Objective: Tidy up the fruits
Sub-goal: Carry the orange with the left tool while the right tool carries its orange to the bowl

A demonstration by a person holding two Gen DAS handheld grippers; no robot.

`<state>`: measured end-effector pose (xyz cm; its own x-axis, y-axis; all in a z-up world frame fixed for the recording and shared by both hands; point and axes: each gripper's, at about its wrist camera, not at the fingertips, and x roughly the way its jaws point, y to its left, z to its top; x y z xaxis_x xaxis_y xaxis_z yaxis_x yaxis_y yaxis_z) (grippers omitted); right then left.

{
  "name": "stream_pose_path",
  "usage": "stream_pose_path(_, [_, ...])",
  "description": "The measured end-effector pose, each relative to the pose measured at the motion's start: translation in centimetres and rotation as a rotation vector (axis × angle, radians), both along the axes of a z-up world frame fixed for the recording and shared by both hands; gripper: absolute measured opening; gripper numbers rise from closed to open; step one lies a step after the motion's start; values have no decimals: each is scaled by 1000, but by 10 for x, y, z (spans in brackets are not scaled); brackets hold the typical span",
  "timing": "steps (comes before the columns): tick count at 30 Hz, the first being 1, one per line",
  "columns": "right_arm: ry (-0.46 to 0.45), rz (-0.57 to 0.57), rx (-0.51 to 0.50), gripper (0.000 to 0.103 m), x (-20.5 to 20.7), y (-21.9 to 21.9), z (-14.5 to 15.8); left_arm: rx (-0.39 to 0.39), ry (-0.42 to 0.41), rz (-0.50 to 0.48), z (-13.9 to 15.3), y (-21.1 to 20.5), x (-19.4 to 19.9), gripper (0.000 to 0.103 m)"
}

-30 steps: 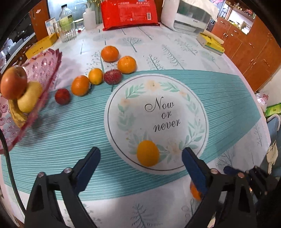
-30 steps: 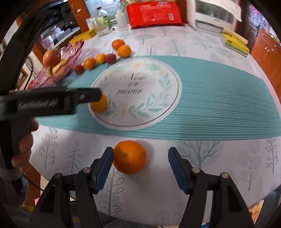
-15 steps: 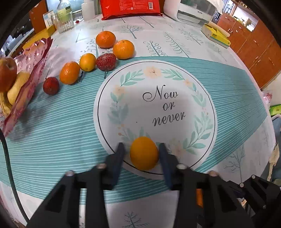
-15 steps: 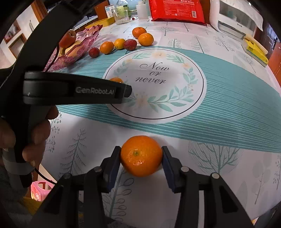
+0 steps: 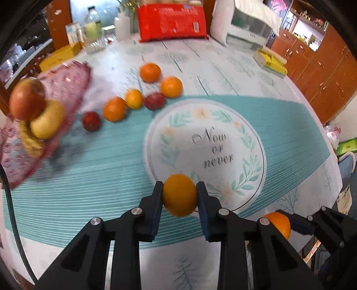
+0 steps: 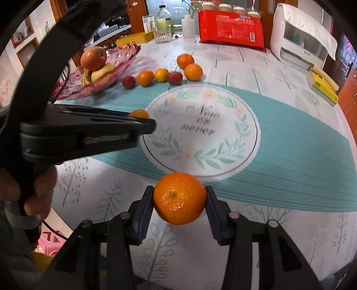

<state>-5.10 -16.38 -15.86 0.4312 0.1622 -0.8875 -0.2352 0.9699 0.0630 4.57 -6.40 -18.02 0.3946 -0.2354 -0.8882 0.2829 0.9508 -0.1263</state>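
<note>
My left gripper (image 5: 179,196) is shut on a small orange (image 5: 179,195) and holds it above the tablecloth's near side. My right gripper (image 6: 179,198) is shut on a mandarin (image 6: 179,198), lifted off the table; it also shows at the lower right of the left wrist view (image 5: 279,224). A pink fruit tray (image 5: 67,78) at the far left holds an apple (image 5: 26,101), a yellow fruit (image 5: 46,119) and bananas (image 5: 29,142). Several oranges and red fruits lie in a cluster (image 5: 133,98) beside the tray.
A round "Now or never" print (image 5: 205,156) marks the table's middle. At the back stand a red bag (image 5: 171,20), a bottle (image 5: 92,33), a white appliance (image 5: 250,26), a yellow box (image 5: 60,55) and a yellow packet (image 5: 271,62). Wooden cabinets (image 5: 323,73) are at right.
Both grippers went from open around their fruits to shut on them, then lifted them off the table. The left wrist view has swung so the tray sits closer.
</note>
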Motion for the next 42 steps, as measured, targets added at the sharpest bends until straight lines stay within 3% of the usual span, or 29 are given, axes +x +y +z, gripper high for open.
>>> stream_pose_path(15, [-156, 46, 50, 45, 31, 71, 77, -19, -146, 127, 100, 120, -10, 28])
stream_pose_path(22, [-197, 49, 91, 45, 53, 118, 97, 8, -184, 158, 125, 174, -2, 28])
stream_pose_path(31, [-196, -1, 106, 45, 91, 173, 98, 38, -169, 158, 123, 227, 27, 28])
stream_pose_path(42, [-131, -104, 88, 45, 143, 203, 71, 72, -93, 131, 82, 261, 79, 28])
